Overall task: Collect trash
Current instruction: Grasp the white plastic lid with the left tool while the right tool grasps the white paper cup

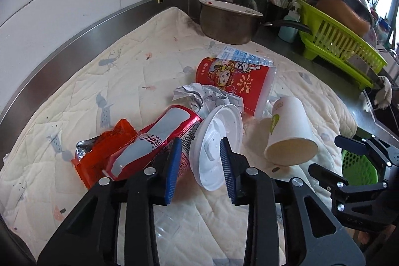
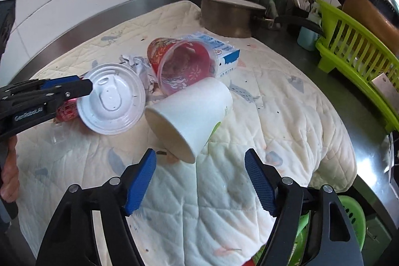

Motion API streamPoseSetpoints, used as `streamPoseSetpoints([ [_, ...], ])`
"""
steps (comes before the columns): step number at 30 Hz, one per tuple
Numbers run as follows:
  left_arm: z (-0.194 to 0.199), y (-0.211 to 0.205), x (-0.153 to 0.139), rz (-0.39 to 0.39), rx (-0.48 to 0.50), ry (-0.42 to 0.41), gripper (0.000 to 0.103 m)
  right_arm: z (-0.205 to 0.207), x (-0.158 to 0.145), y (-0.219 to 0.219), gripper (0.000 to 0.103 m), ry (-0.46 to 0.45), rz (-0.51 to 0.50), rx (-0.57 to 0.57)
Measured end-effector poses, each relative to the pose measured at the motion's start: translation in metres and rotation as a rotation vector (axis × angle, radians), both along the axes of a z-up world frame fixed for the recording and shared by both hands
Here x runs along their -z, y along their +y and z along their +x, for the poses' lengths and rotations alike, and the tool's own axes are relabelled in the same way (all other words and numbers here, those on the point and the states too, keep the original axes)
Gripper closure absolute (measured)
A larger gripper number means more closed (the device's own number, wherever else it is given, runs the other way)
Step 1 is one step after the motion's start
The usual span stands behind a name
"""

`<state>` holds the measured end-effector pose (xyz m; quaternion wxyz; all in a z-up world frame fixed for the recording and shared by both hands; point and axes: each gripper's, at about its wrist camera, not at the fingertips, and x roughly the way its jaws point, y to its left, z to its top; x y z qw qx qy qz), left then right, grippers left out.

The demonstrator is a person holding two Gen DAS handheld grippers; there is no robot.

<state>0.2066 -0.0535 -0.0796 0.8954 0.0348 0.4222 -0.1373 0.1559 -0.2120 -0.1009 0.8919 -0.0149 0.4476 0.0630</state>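
Trash lies on a quilted cloth (image 1: 129, 81): a white plastic lid (image 1: 215, 146), a crushed red can (image 1: 159, 138), an orange wrapper (image 1: 104, 148), crumpled paper (image 1: 207, 96), a red printed cup (image 1: 237, 81) on its side, a blue-white carton (image 2: 224, 51) and a white paper cup (image 1: 289, 133) on its side. My left gripper (image 1: 200, 158) is open, its jaws either side of the lid's lower rim. In the right wrist view the lid (image 2: 112, 99) leans by the left gripper (image 2: 74, 89). My right gripper (image 2: 199, 178) is open and empty, just short of the paper cup (image 2: 189, 114).
A metal pot (image 1: 229, 21) stands at the back of the steel counter. A green dish rack (image 1: 334, 41) with bowls is at the right, with knives and a brush behind. A green basket (image 2: 351, 216) sits below the counter's front edge.
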Motion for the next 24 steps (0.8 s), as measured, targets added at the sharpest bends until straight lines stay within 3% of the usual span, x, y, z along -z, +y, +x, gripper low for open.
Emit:
streamPoseSetpoints([
  [4, 0.003, -0.004, 0.004, 0.016, 0.027, -0.003, 0.081, 0.007, 0.007, 0.0, 0.037, 0.015, -0.015, 0.019],
  [8, 0.006, -0.007, 0.007, 0.029, 0.028, -0.002, 0.082, 0.014, 0.012, -0.004, 0.046, 0.028, -0.016, 0.042],
  [12, 0.009, -0.008, 0.009, 0.033, 0.023, -0.007, 0.095, 0.017, 0.015, -0.011, 0.061, 0.037, -0.002, 0.061],
  [19, 0.002, -0.009, 0.012, 0.027, 0.015, -0.002, 0.099, 0.009, 0.013, -0.016, 0.092, 0.03, 0.012, 0.064],
  [24, -0.015, -0.008, 0.002, -0.001, 0.015, -0.016, 0.099, -0.009, 0.006, -0.02, 0.1, 0.012, 0.019, 0.051],
])
